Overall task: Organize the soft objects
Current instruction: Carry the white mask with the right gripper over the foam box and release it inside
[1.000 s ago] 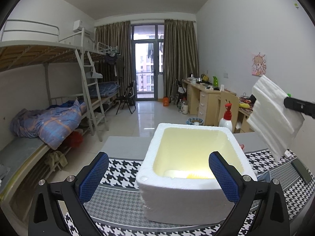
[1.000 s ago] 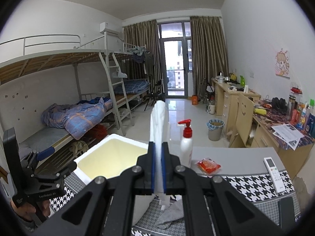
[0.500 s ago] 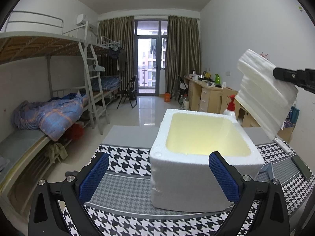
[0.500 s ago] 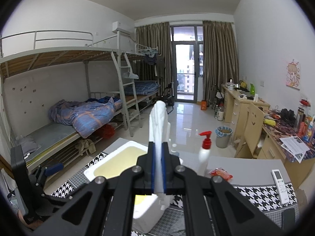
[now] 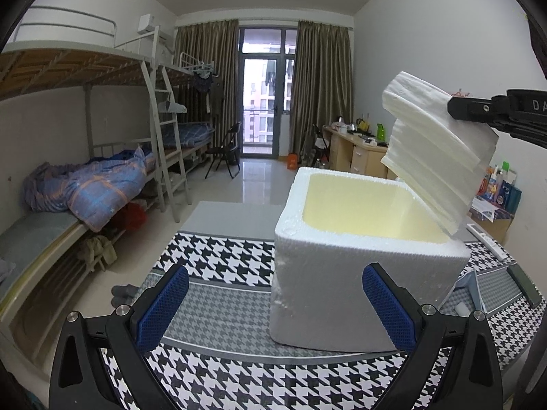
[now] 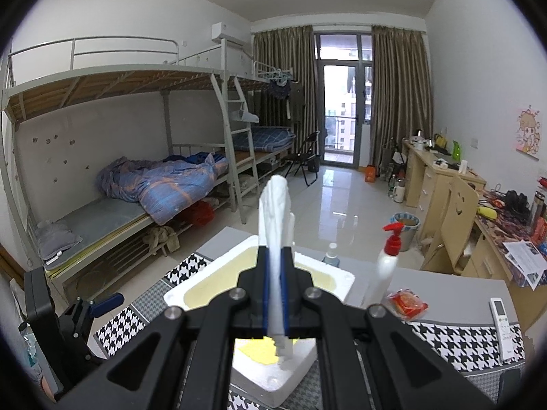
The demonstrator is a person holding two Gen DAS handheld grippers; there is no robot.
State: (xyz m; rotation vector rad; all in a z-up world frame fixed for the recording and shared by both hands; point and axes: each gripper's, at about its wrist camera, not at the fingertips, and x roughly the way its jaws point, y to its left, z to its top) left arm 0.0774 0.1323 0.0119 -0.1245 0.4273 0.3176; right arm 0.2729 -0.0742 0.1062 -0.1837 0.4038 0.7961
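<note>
Red-capped pump bottle (image 6: 388, 263) beside orange packet (image 6: 407, 304); remote (image 6: 501, 320) nearby

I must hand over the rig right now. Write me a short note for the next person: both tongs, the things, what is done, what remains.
Right tongs: shut on the folded white cloth, held above the far right corner of the foam box.
Left tongs: open, empty, in front of the box on the houndstooth table cover.
Done: cloth picked up and brought to the box.
Left: lower the cloth into the box and release. The grey cloth beside the box on its right probably comes next.
</note>
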